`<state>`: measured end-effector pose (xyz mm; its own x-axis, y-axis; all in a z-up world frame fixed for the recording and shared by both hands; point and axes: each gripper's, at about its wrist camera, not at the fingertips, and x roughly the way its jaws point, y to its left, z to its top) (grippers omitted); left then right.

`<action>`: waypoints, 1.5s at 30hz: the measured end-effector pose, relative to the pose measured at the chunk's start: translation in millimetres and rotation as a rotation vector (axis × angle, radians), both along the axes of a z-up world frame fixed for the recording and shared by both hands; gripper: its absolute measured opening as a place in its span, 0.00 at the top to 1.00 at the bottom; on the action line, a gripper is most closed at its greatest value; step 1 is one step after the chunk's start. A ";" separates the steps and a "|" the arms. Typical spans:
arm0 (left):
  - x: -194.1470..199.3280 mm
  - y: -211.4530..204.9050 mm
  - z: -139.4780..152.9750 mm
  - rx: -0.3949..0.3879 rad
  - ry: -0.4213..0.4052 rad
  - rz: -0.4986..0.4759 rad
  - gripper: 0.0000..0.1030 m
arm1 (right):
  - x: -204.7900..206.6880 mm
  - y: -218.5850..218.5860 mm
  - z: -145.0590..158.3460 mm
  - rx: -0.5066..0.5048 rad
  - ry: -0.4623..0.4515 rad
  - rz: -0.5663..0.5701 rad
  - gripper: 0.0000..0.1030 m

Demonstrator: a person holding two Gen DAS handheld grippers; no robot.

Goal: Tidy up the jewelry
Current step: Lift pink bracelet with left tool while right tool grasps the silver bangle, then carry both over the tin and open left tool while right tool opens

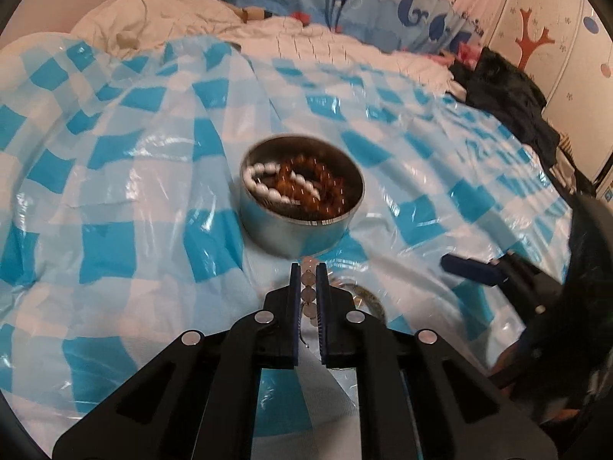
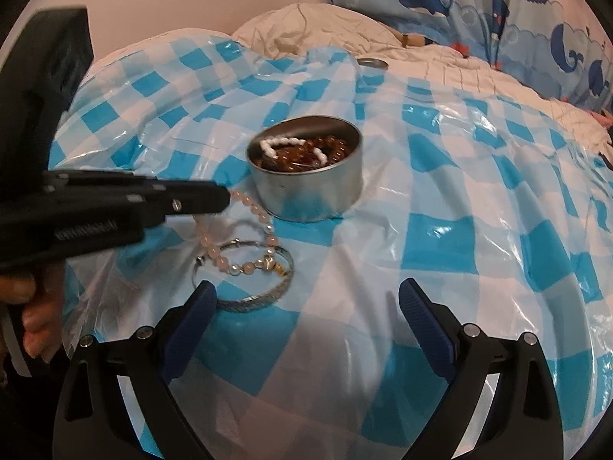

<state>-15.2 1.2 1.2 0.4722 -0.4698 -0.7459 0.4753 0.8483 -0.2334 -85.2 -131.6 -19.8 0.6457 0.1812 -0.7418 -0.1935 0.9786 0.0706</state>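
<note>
A silver bangle [image 2: 245, 276] is lying under the pink bead bracelet [image 2: 245, 226] that the left gripper [image 1: 308, 274] is pinching just short of the tin [image 2: 306, 168], while the right gripper [image 2: 306, 306] is hovering spread wide.

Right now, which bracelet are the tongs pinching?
The pink bead bracelet, pinched by the left tongs. The silver bangle lies loose on the cloth; the white and brown ones sit in the tin.

Bed [image 2: 440, 65] under blue-checked plastic sheet [image 2: 440, 176], round tin [image 2: 310, 195], silver bangle [image 2: 253, 299], pink bead bracelet [image 2: 245, 266] on it
</note>
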 end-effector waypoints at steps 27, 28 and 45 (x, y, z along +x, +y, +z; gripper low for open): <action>0.5 15.3 29.6 -0.072 -0.056 0.050 0.94 | 9.3 12.8 3.3 0.068 -0.004 0.086 0.34; 0.4 14.0 31.1 -0.074 -0.058 0.047 0.94 | 8.4 9.0 7.2 0.073 -0.017 0.074 0.34; 23.7 -17.3 55.7 -0.124 -0.106 0.027 0.94 | 24.5 -15.2 41.9 0.075 -0.141 -0.005 0.34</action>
<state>8.5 -16.1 56.9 0.5586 -0.5411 -0.6286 0.4806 0.8288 -0.2864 -60.7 -146.8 22.1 0.7434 0.2290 -0.6284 -0.2015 0.9726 0.1161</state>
